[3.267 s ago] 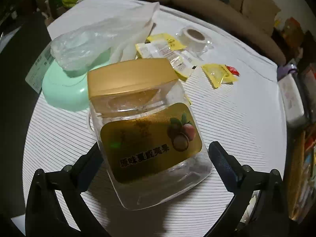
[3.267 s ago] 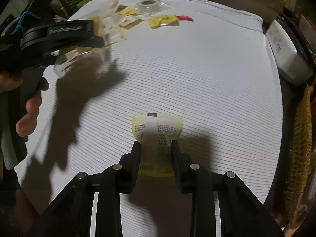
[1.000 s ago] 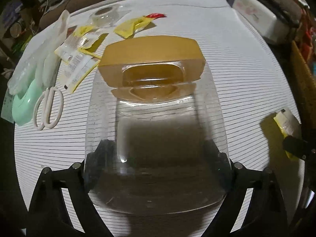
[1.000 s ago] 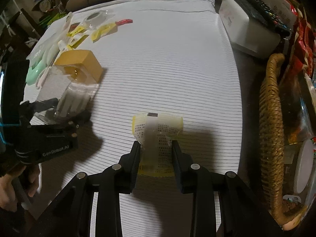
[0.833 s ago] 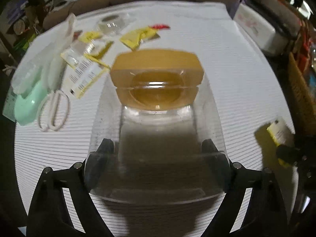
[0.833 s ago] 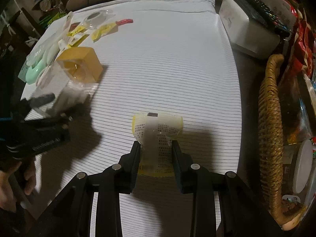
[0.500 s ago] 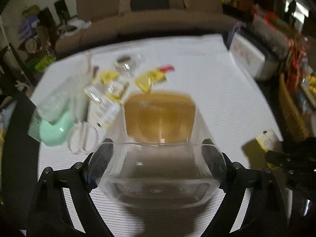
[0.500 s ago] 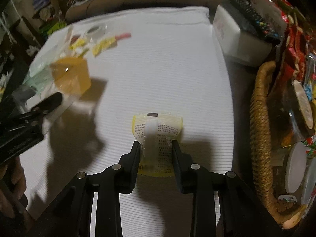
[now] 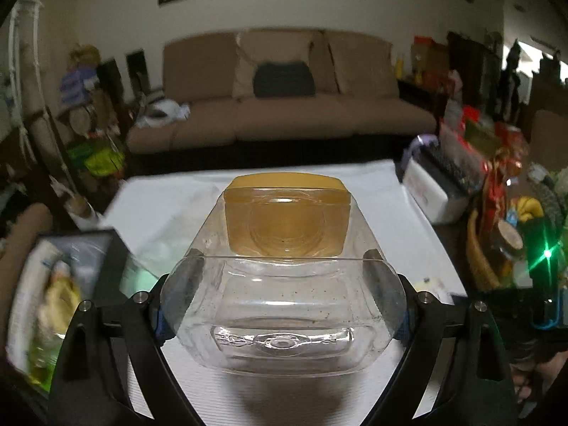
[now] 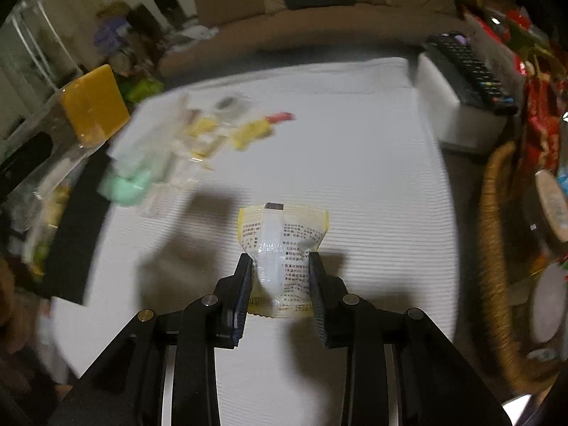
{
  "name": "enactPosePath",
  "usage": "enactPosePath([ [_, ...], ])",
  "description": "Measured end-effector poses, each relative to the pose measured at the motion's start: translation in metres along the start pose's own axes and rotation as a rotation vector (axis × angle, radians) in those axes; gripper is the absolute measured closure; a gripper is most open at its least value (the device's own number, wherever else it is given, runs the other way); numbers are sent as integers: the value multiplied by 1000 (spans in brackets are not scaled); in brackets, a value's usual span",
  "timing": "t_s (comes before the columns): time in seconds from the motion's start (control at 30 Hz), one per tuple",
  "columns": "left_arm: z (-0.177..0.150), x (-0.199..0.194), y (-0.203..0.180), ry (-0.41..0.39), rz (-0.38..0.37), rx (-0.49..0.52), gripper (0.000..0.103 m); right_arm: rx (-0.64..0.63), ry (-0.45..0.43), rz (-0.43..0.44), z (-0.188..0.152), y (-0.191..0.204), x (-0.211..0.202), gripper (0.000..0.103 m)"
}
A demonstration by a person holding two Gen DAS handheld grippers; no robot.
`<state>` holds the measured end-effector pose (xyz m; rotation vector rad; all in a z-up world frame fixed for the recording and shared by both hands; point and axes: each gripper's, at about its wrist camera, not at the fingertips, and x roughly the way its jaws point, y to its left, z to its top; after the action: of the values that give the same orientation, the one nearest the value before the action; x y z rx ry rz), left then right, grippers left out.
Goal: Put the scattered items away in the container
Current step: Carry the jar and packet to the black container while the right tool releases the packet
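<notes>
We see the white ribbed tablecloth spread across most of the right wrist view, with a brown sofa behind it.

Our left gripper stands wide, its two pads pressed on the flanks of the clear plastic jar, which we hold lifted off the table, lying on its side with its base toward the camera. The jar's gold lid points away toward the sofa; moulded marks on the base are too faint for us to read. In the right wrist view the same jar shows at the far left edge, lid up.

Our right gripper is closed down narrow on a yellow-and-clear sachet, pinching it at the waist above the cloth. Its back carries rows of small black print that we cannot make out.

On the far left part of the cloth lie the scattered items: a mint green dish, blurred yellow sachets, a red-tipped packet and a roll of clear tape.

A black remote control lies on a white box at the right edge.
</notes>
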<state>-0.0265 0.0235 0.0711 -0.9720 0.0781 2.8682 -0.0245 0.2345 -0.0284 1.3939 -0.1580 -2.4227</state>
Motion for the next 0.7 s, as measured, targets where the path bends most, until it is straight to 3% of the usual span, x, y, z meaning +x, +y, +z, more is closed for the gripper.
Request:
enactPosePath([
  [0.4, 32, -95, 115, -163, 91, -103, 14, -201, -121, 62, 24, 125, -39, 72],
  [0.5, 37, -114, 155, -190, 68, -145, 14, -230, -119, 96, 29, 154, -43, 72],
  [0.6, 35, -131, 192, -189, 77, -201, 14, -243, -115, 165, 39, 183, -43, 72],
  [0.7, 30, -144, 220, -167, 121, -189, 14, -301, -145, 187, 50, 227, -46, 72],
])
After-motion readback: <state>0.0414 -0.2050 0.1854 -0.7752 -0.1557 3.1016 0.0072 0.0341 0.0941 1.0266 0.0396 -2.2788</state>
